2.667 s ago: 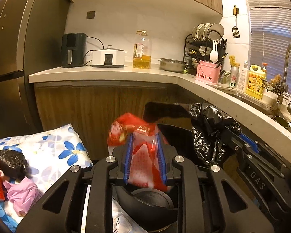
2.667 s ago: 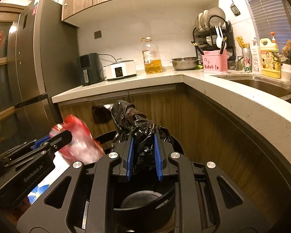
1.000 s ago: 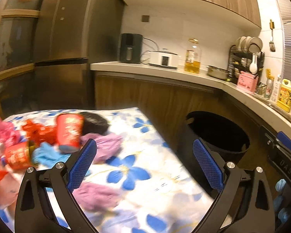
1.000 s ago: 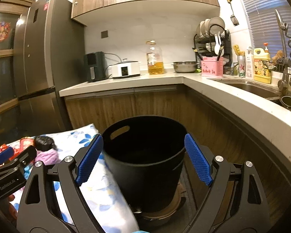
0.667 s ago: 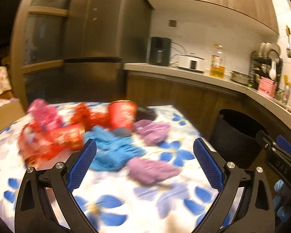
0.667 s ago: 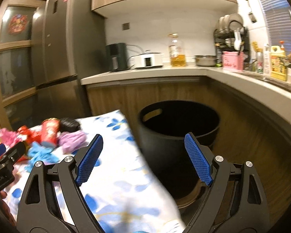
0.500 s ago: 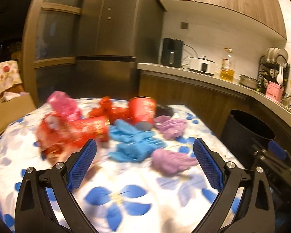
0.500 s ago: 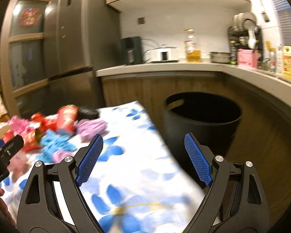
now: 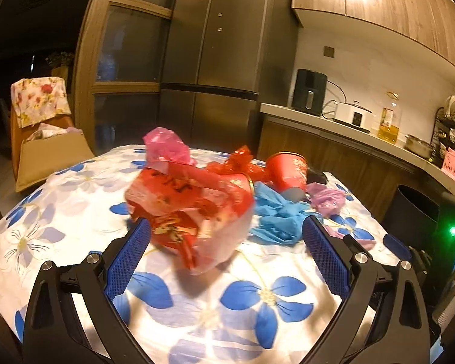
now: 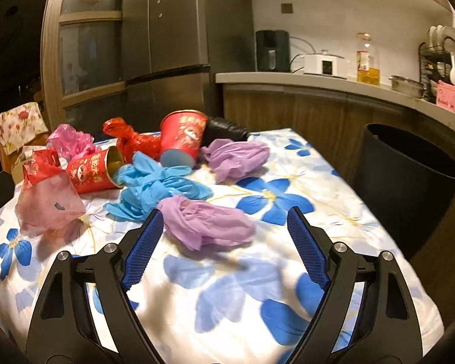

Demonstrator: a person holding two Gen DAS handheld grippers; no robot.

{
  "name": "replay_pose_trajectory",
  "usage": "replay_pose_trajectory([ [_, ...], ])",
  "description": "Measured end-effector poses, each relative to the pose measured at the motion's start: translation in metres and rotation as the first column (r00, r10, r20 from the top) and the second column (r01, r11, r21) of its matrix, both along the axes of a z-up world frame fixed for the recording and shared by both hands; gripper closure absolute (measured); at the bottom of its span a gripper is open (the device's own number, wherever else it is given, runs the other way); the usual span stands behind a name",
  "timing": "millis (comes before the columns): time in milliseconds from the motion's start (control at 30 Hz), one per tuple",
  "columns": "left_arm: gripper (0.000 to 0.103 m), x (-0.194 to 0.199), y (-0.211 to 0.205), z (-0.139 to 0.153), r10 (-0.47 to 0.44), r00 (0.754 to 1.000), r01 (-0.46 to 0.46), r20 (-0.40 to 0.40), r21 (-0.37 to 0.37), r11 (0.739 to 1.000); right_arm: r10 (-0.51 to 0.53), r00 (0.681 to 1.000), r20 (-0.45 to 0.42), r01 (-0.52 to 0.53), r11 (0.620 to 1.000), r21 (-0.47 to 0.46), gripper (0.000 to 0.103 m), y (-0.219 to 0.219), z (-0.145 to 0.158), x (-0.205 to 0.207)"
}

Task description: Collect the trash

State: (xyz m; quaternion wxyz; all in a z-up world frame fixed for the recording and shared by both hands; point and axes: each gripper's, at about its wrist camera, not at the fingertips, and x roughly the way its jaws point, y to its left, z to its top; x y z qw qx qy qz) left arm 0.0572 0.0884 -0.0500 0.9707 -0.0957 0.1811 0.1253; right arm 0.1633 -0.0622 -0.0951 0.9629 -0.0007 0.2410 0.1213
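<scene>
Nearest, the right gripper is seen with its jaws wide apart, having just been closing a little, and nothing is clamped; its left blue pad sits just beside one crumpled purple glove on the flowered tablecloth. Likewise, the left gripper is held with jaws spread, and a crumpled red-and-clear plastic wrapper lies between its pads; whether the left pad touches it cannot be told.

Further back, the rest of the trash is spread over the cloth. One bunch of blue gloves is counted, and a second purple glove lies beyond it. Two red paper cups are seen: one on its side and one tipped mouth-up. One red plastic bag, one pink bag and one black crumpled bag are found at the far edge.

Beyond the table's right corner, one black bin stands against the wooden cabinets. Farthest off, one oil bottle is set on the counter.
</scene>
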Motion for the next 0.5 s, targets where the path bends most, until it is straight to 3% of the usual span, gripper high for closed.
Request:
replay_pose_trajectory([
  [167, 0.007, 0.001, 0.008, -0.004, 0.013, 1.0, -0.013, -0.002, -0.012, 1.0, 0.01, 0.999, -0.041, -0.012, 0.999, -0.032, 0.049, 0.009, -0.008, 0.01],
  [333, 0.007, 0.005, 0.007, -0.006, 0.005, 1.0, -0.005, -0.006, -0.016, 1.0, 0.037, 0.997, -0.069, -0.041, 0.998, -0.047, 0.089, 0.013, -0.016, 0.014],
  [400, 0.007, 0.008, 0.005, -0.006, 0.001, 1.0, -0.001, -0.007, -0.016, 1.0, 0.05, 0.996, -0.068, -0.053, 0.997, -0.047, 0.099, 0.014, -0.016, 0.013],
  [500, 0.007, 0.011, 0.004, -0.008, -0.004, 1.0, 0.004, -0.011, -0.012, 1.0, 0.058, 0.997, -0.042, -0.059, 0.997, -0.038, 0.101, 0.012, -0.013, 0.007],
])
